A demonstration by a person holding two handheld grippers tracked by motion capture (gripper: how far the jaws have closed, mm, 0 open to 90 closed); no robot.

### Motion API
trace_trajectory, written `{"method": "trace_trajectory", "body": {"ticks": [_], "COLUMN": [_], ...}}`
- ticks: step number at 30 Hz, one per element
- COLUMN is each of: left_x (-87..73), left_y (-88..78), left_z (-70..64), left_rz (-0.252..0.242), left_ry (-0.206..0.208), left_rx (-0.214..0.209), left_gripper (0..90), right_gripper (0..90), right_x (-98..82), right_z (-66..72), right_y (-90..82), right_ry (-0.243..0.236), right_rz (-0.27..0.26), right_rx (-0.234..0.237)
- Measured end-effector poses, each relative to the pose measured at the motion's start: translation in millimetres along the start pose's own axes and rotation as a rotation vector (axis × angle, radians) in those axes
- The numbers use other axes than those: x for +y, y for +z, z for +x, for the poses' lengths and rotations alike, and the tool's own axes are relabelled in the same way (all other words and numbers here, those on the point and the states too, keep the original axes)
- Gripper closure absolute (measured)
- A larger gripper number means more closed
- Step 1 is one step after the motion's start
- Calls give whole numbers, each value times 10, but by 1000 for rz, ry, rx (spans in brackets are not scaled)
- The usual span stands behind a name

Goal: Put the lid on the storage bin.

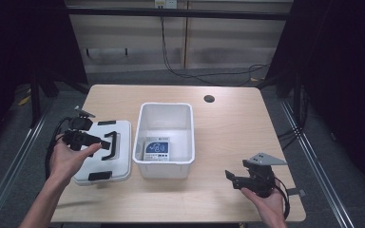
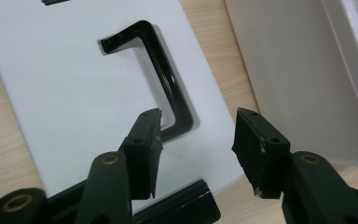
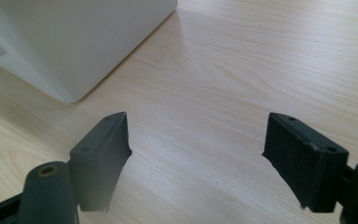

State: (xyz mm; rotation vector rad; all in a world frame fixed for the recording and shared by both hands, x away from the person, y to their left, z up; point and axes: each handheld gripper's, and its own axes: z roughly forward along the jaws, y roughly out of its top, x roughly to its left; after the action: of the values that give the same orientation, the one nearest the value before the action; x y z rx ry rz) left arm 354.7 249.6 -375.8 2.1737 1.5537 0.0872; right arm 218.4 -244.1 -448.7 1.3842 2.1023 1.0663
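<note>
1. Nearest the high camera come two forearms rising from the bottom edge, one gripper in each hand: two grippers in all.
2. Left gripper [image 1: 105,143] hangs over one white lid [image 1: 105,156] that lies flat on the left of the wooden table [image 1: 237,123]. In the left gripper view its jaws stand partly apart, with nothing pinched between them; the left jaw sits just above the near bend of the lid's handle [image 2: 161,79], and whether it touches I cannot tell.
3. One black handle runs along the lid's middle, and two small black latches show in the high view, one at the lid's far edge [image 1: 107,123] and one at its near edge [image 1: 99,176].
4. One white bin [image 1: 165,137] stands open just right of the lid, near the table's centre. Inside it lies one blue-and-white box [image 1: 156,148] on the bottom.
5. One dark round hole [image 1: 209,99] marks the tabletop beyond the bin, towards the far right.
6. Right gripper [image 1: 231,176] rests low at the table's near right, well apart from the bin. Its jaws are spread wide over bare wood, holding and touching nothing; the bin's corner [image 3: 70,42] shows ahead of them in the right gripper view.
</note>
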Motion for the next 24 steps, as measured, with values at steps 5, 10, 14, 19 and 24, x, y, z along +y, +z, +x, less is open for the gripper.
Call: {"method": "trace_trajectory", "body": {"ticks": [5, 10, 14, 19, 24], "left_x": [126, 220, 288, 356, 410], "left_y": [99, 186, 261, 348, 447], "left_z": [-12, -18, -39, -16, -16], "left_rz": [60, 113, 143, 182, 226], "left_ry": [-13, -19, -34, -63, -91], "left_rx": [23, 58, 94, 107, 128], "left_gripper": [528, 532, 504, 469, 393], "right_gripper": [218, 218, 219, 218, 218], "right_x": [2, 0, -3, -3, 0], "right_z": [1, 3, 13, 17, 20], "right_y": [5, 4, 21, 23, 19], "right_ry": [0, 0, 1, -1, -1], "right_rz": [5, 6, 22, 24, 18], "right_rx": [1, 2, 11, 14, 22]}}
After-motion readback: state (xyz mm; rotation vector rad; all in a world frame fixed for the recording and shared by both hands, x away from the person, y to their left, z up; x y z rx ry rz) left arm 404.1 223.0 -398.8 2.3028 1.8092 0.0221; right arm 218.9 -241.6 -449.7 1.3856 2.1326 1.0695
